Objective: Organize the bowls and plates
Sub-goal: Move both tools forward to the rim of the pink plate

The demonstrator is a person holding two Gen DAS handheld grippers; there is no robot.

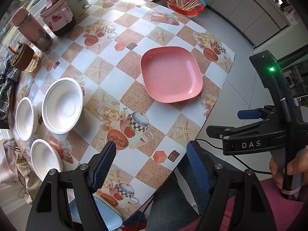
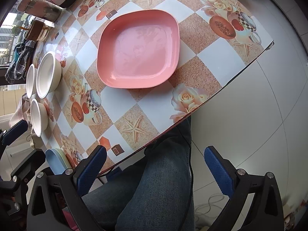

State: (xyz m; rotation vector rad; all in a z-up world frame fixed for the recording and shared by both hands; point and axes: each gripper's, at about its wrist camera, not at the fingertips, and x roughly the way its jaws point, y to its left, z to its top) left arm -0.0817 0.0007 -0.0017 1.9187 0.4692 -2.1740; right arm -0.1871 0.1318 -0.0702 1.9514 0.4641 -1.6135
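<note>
The pink plate point(image 1: 171, 74) lies empty on the surface point(image 1: 119, 80), toward its right edge. Far to the left, three white bowls point(image 1: 62, 105) stand close together, all empty. At the near edge lies a blue plate point(image 1: 107, 215) with a green one under it. A red basket point(image 1: 185, 4) at the far side holds thin wooden sticks. The left gripper point(image 1: 151, 167) and the right gripper point(image 2: 155, 171) both have fingers apart, holding nothing.

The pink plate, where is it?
The pink plate sits empty on the table, right of the three white bowls, near the table's edge.
</note>
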